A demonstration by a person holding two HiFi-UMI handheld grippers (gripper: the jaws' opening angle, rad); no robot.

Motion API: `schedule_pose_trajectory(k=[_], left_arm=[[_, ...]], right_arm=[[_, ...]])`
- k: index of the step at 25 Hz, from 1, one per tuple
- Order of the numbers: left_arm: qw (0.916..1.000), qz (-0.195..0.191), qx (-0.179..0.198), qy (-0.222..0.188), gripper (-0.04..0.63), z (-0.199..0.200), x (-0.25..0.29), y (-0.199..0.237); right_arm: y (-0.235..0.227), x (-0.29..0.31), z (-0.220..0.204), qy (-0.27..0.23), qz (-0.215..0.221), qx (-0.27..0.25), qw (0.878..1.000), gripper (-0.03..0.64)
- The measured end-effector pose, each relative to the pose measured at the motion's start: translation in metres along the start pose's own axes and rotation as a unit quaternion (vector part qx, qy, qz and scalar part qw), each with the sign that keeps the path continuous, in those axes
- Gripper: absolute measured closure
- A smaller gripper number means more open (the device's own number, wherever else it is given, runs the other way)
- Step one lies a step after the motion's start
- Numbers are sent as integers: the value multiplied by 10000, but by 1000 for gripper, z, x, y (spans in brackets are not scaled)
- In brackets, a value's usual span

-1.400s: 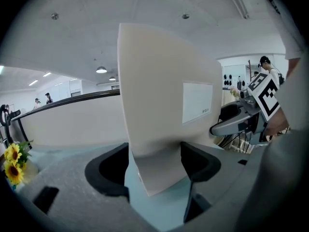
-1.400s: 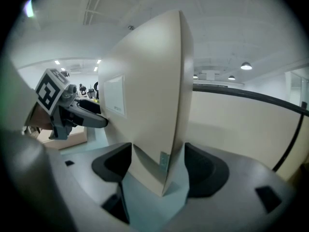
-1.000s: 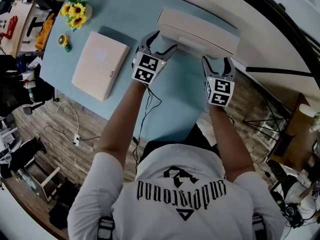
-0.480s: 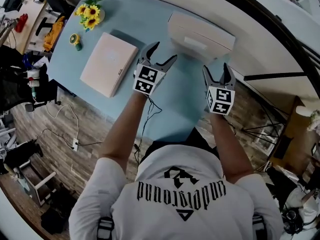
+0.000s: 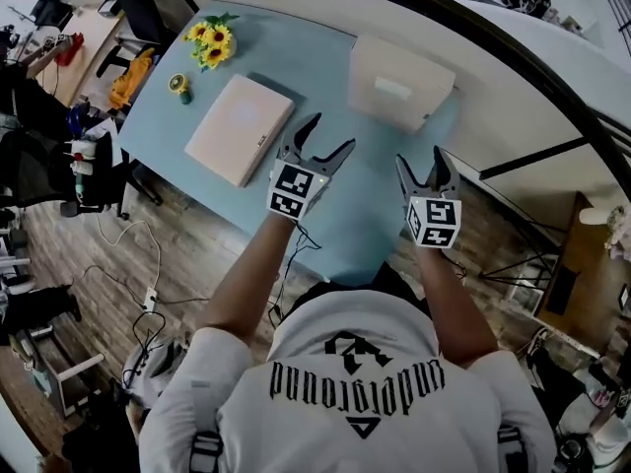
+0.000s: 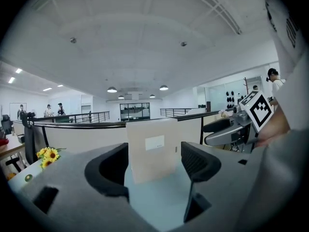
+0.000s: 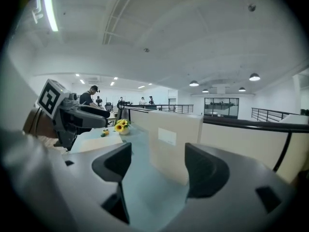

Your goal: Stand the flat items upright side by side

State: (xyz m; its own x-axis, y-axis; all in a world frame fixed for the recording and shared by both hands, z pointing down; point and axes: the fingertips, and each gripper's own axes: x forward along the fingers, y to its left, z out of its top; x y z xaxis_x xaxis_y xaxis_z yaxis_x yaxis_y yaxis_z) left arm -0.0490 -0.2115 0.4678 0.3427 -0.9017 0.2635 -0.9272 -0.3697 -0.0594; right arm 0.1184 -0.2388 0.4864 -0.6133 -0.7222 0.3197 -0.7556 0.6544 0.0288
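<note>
Now, left hand-held gripper and right hand-held gripper wide, empty, before upright box

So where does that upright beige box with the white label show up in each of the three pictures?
Head view: the beige box stands top centre, at the far edge of the table.
Left gripper view: the box is dead centre.
Right gripper view: the box is centre, angled.
Shared landmark: the sunflowers, left of the box in every view.
</note>
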Motion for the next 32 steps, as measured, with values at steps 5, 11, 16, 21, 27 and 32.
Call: schedule_pose_trajectory(k=[5, 11, 16, 21, 27, 32], left_arm=[[9993, -17, -219, -301, 247, 19, -54, -31], [9979, 178, -289, -544, 247, 32, -106, -57], [9959, 538, -365, -635, 247, 32, -141, -66], [9926, 899, -496, -647, 249, 28, -168, -75], [9879, 1292, -543, -666, 247, 17, -206, -88], [9832, 1691, -386, -561, 247, 12, -248, -84]], right_arm=[[39, -45, 16, -253, 211, 9, 9995, 268], [74, -88, 31, -487, 532, -9, 9974, 268], [95, -110, 37, -594, 953, -83, 9936, 269], [111, -124, 39, -610, 1372, -136, 9886, 269], [136, -141, 28, -655, 1826, -157, 9809, 270], [172, -146, 31, -683, 2256, -168, 9717, 270]])
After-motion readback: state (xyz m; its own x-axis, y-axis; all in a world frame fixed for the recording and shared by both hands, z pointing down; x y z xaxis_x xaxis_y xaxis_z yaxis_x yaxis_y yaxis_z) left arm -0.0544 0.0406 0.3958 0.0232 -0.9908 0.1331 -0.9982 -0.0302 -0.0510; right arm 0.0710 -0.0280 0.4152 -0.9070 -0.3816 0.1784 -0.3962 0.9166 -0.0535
